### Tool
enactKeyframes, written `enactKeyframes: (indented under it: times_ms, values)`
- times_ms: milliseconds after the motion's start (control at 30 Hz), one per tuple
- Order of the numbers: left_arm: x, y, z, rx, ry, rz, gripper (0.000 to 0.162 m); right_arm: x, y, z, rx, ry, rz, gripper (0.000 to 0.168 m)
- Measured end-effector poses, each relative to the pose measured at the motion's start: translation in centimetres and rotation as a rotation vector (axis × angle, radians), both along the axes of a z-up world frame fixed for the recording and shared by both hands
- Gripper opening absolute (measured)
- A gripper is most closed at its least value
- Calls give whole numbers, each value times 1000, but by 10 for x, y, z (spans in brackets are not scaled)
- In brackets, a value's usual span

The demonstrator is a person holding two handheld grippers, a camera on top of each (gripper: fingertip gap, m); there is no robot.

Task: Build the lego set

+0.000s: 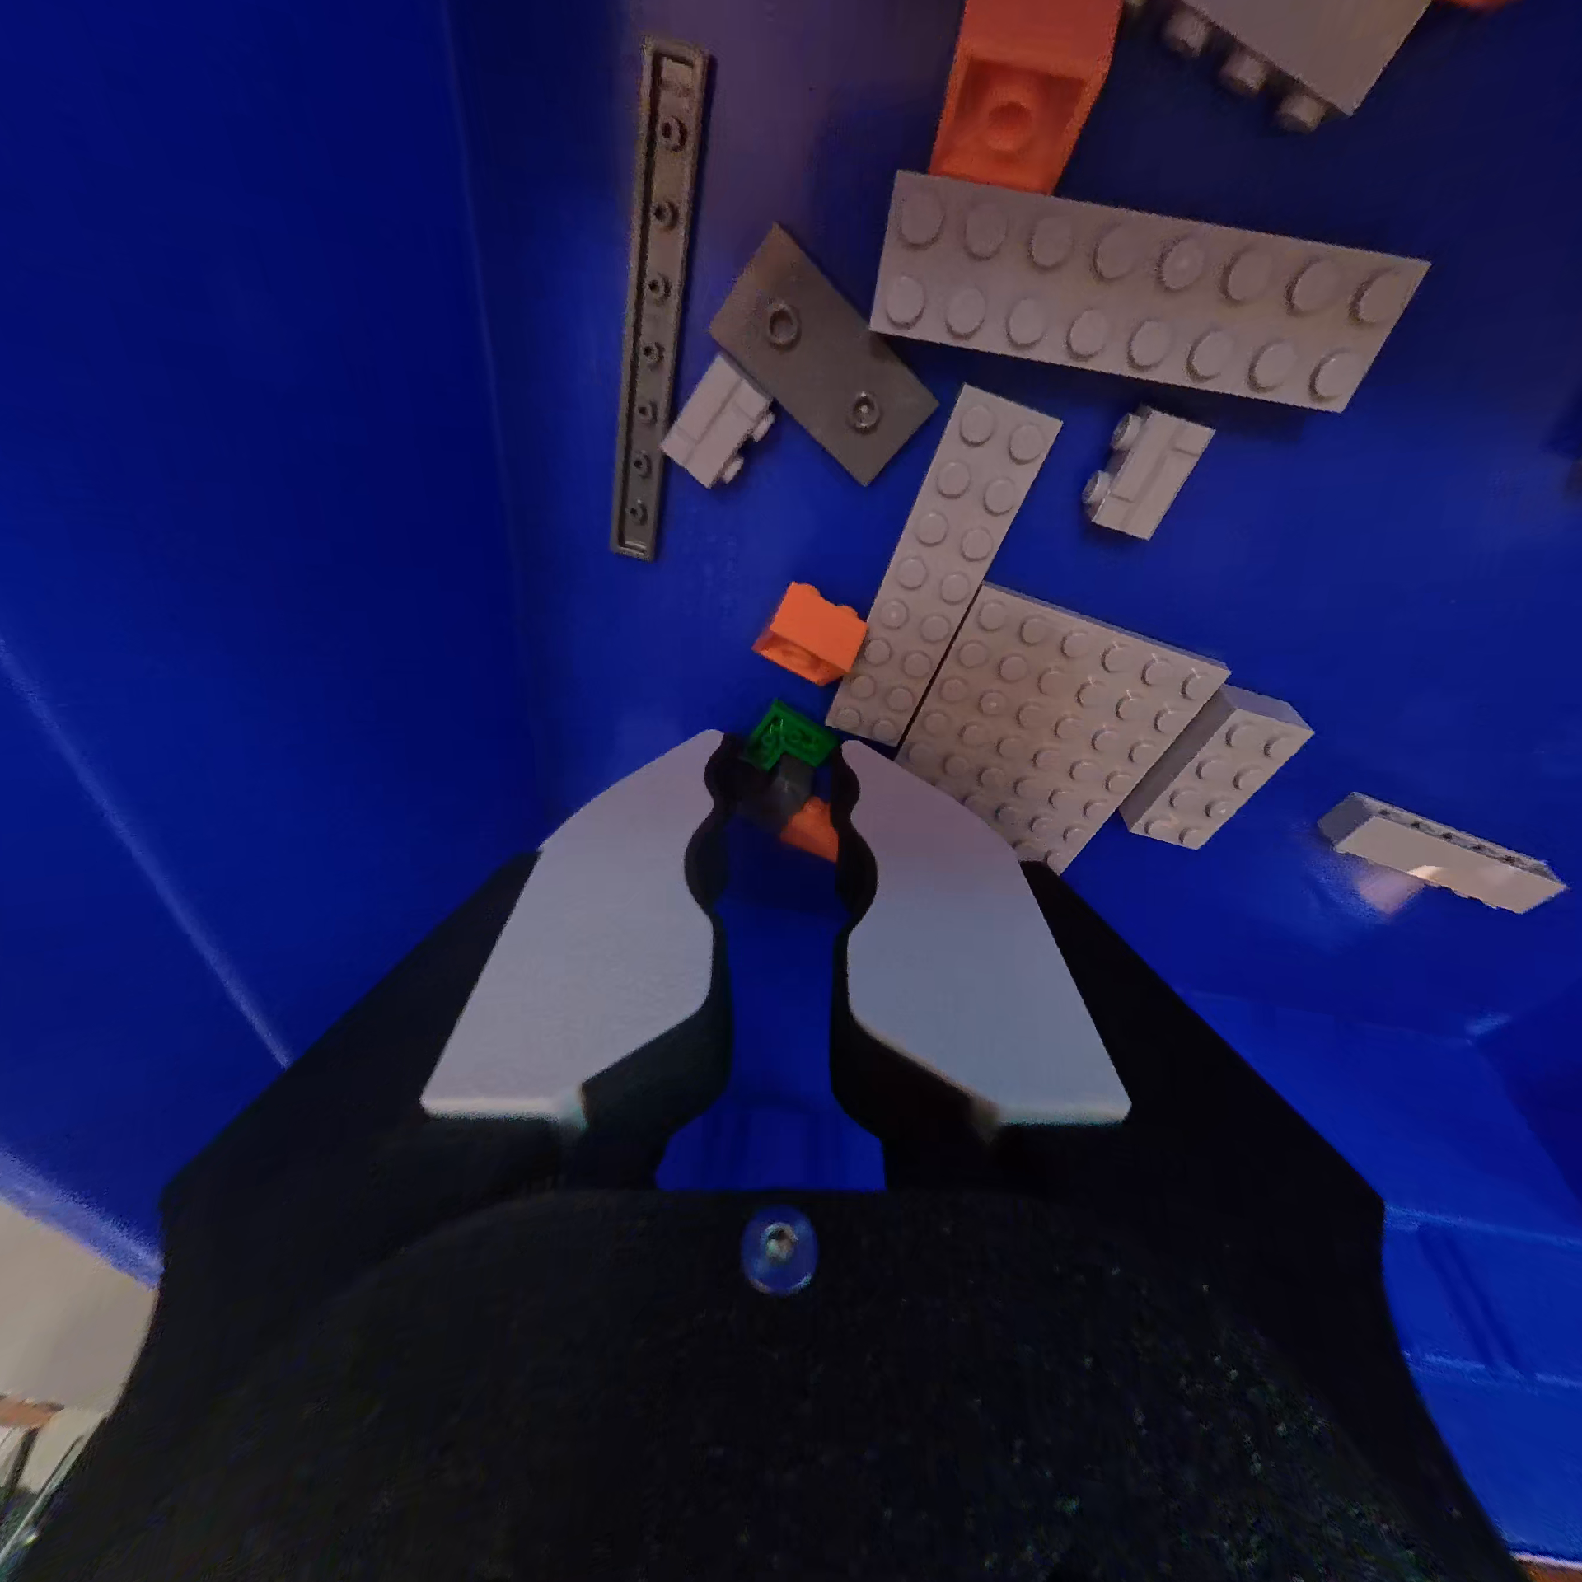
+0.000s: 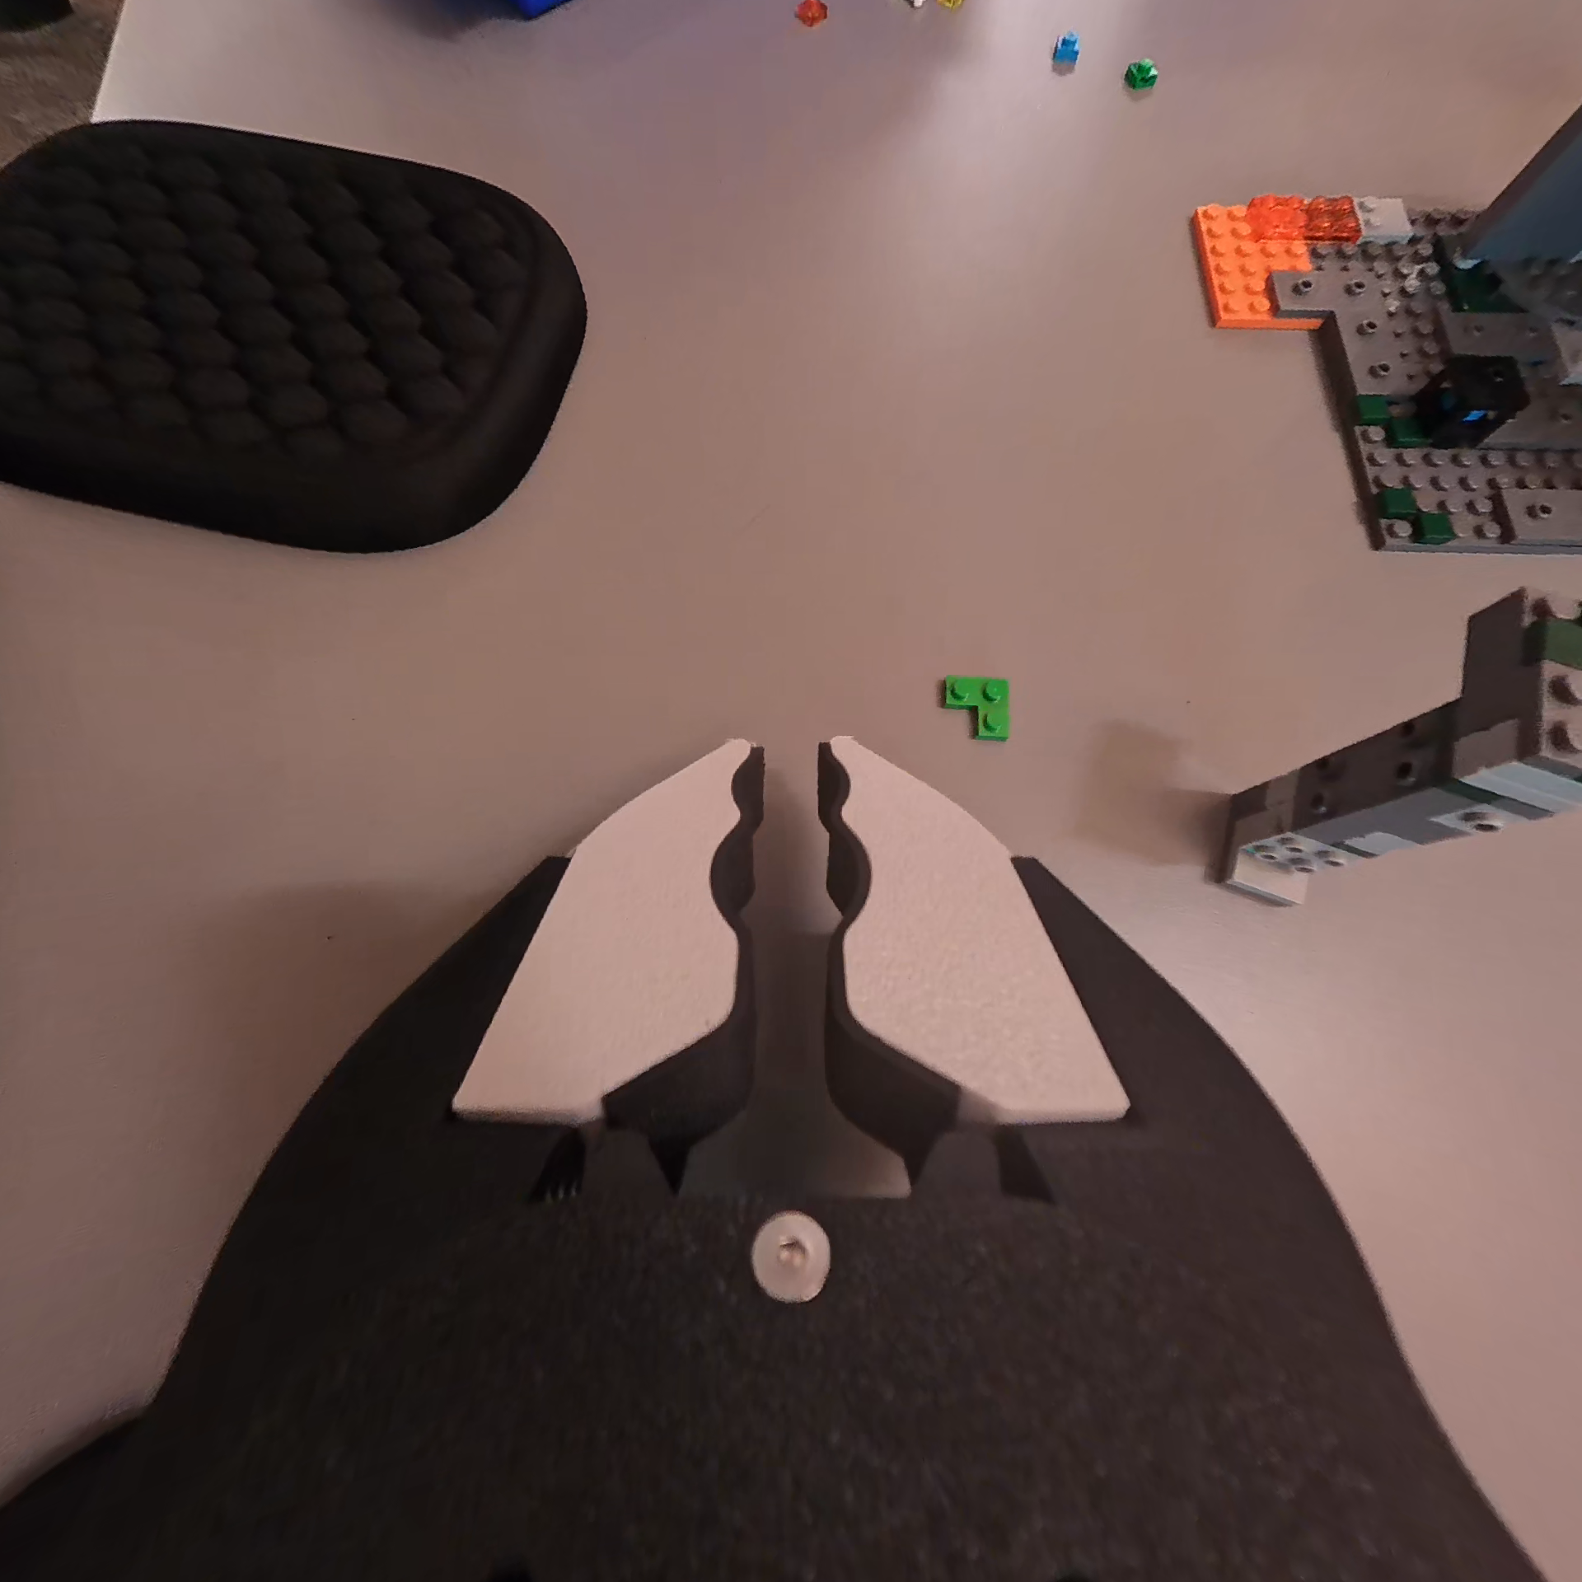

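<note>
Green corner plate [image 1: 786, 734] sits pinched in my left gripper [image 1: 781, 753], lifted from the blue plastic bin [image 1: 342, 514] for building; my right gripper [image 2: 791, 753] hovers narrow, empty

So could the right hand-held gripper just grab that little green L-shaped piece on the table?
Probably yes: the green L-shaped piece lies alone on bare table, just ahead of the right hand-held gripper, whose narrowly parted jaws hold nothing.
</note>
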State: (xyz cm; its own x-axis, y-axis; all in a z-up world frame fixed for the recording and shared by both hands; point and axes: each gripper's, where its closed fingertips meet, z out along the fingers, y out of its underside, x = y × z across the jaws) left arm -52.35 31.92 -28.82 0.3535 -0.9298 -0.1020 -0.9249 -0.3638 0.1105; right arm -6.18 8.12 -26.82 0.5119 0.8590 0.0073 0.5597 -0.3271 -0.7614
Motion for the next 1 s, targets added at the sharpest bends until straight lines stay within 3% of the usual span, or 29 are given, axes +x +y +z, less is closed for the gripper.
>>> enactKeyframes:
  times_ms: [333,467,567,800,1000]
  values:
    - [10,-4,6,34,-54,10,18,-2,-2,3,23,-19,9,12]
    - [38,-8,35,140,-232,-8,18,-2,-2,6,26,-7,9,11]
    - [80,-20,73,223,-437,-68,17,-5,-1,10,42,5,11,11]
    - [239,-110,172,227,-1051,-372,17,-20,0,48,183,110,36,12]
    - [361,-217,212,100,-1479,-667,17,-31,-12,110,217,355,95,17]
